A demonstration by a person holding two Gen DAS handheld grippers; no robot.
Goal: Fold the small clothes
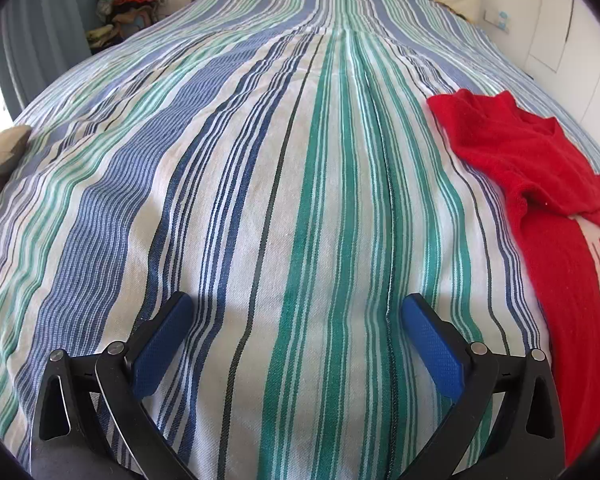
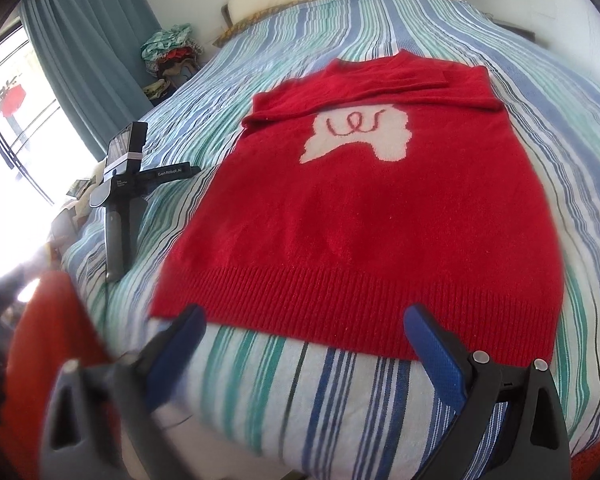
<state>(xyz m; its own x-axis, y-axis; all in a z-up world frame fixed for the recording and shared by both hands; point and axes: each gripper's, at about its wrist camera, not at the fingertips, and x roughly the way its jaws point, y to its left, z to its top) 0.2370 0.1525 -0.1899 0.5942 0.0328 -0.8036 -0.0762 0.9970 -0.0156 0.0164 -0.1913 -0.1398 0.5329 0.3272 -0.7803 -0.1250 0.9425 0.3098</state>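
A fuzzy red knit sweater [image 2: 364, 208] is laid flat mid-frame on the striped woven bedspread [image 2: 284, 384], sleeves folded across, ribbed hem nearest. Right gripper [image 2: 304, 322] is spread apart just over that hem; left gripper [image 1: 298, 308] is spread too, nothing held.
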